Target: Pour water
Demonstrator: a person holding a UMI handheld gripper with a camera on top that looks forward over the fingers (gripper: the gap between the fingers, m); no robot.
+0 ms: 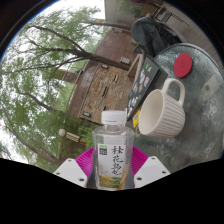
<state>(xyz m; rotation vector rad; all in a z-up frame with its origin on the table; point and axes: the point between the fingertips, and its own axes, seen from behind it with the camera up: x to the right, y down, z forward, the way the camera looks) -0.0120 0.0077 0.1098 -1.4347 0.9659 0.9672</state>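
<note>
The tongs [111, 168] are clenched on a capped bottle [112, 150], held up just short of the cream mug [161, 112] on the metal tabletop [200, 75]; pouring looks not yet begun.

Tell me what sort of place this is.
Probably an outdoor seating spot, perhaps a park or café terrace. Bare trees stand beyond a wooden building, and a metal table holds a ribbed mug. The gripper is shut on a bottle.
</note>
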